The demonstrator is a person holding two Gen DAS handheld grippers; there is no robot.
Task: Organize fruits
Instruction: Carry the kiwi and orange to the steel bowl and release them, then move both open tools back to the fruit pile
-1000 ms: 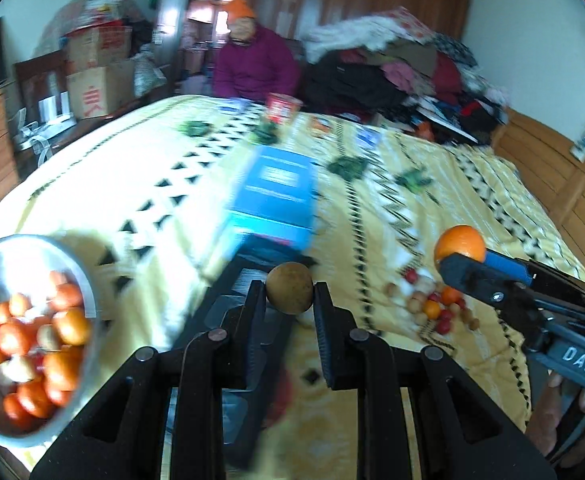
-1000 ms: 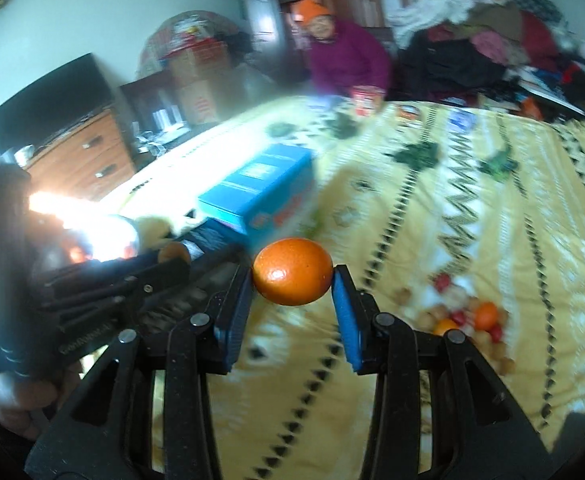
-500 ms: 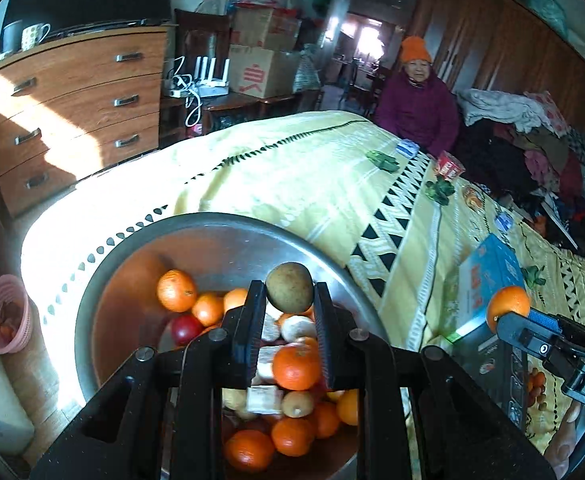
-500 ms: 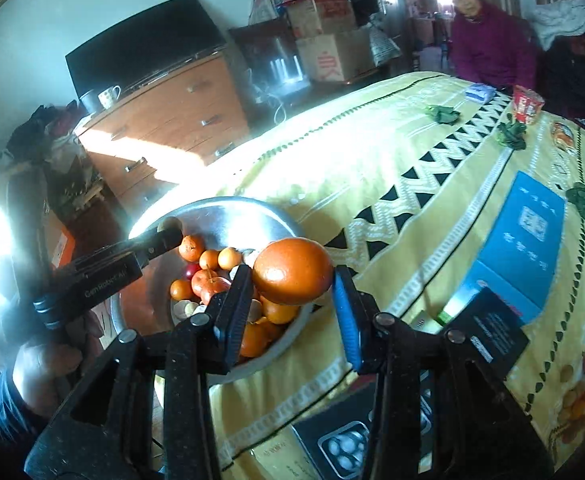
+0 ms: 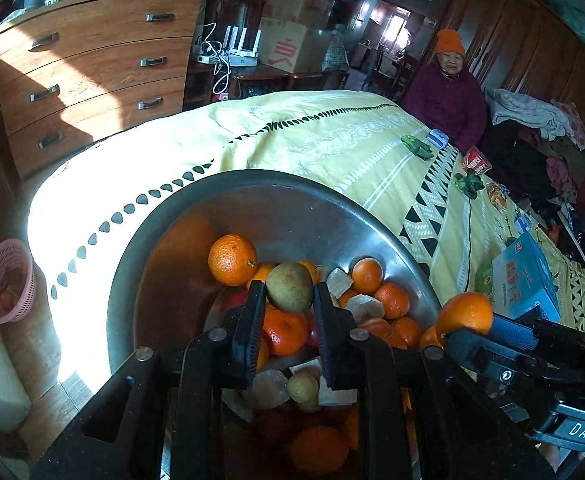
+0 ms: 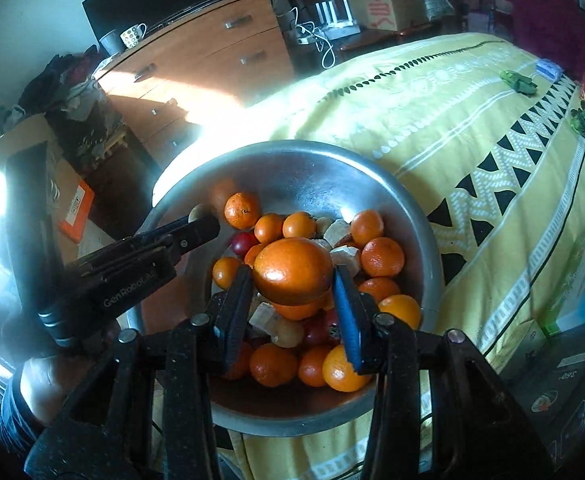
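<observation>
both grippers have swung from the bedspread to above the metal bowl (image 5: 228, 188), the left gripper (image 5: 288, 308) closed on a small brown fruit (image 5: 289, 287) and the right gripper (image 6: 292, 292) closed on an orange (image 6: 292, 271), each held between the fingers just over the pile, so release probably comes next.

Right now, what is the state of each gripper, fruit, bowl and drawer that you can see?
Left gripper: shut on the brownish-green fruit, above the steel bowl.
Right gripper: shut on the large orange, above the bowl.
Steel bowl: upright on the bed, partly filled with fruit.
Dresser drawers: all closed.
Pink basket: on the floor.
</observation>
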